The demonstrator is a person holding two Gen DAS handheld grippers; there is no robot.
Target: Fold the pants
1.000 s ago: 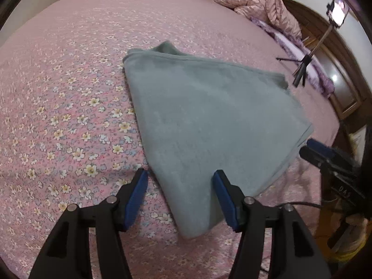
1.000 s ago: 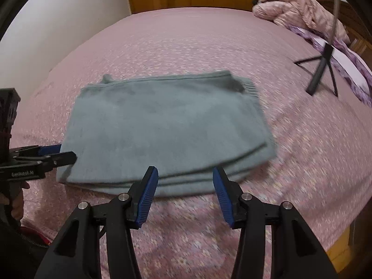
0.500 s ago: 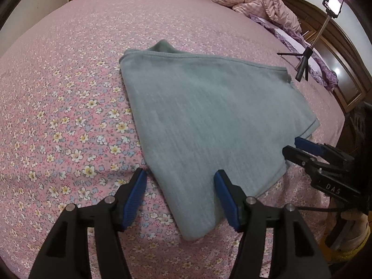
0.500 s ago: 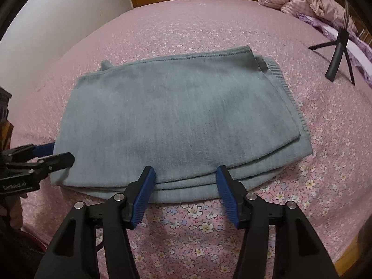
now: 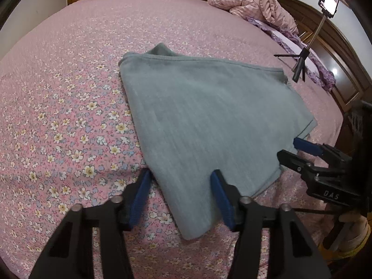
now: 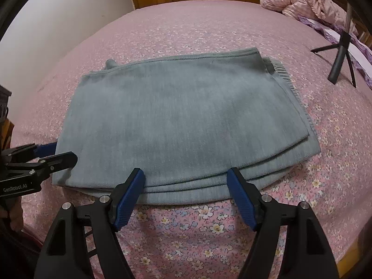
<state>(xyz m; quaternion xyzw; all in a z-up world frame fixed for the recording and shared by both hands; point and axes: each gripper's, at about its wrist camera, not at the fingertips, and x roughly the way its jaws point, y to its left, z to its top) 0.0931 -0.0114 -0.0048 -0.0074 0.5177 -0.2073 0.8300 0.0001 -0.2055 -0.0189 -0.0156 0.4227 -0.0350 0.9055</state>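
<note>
The grey-blue pants (image 5: 209, 121) lie folded into a flat stack on the pink floral bedspread (image 5: 58, 116); they also show in the right wrist view (image 6: 186, 121), with several layered edges at the near side. My left gripper (image 5: 181, 183) is open, its jaws straddling the near left corner of the stack. My right gripper (image 6: 186, 183) is open and empty at the near long edge. The right gripper shows in the left wrist view (image 5: 300, 151) at the stack's right corner. The left gripper shows in the right wrist view (image 6: 58, 155) at the left corner.
A crumpled pink quilt (image 5: 251, 2) lies at the bed's far end. A phone on a tripod (image 5: 302, 58) stands on the bed to the right, also in the right wrist view (image 6: 339, 55). A wooden headboard (image 5: 344, 69) runs along the right. A white wall (image 6: 58, 23) is on the left.
Both grippers have moved closer to the folded pants and stayed open. The pants have not moved.
</note>
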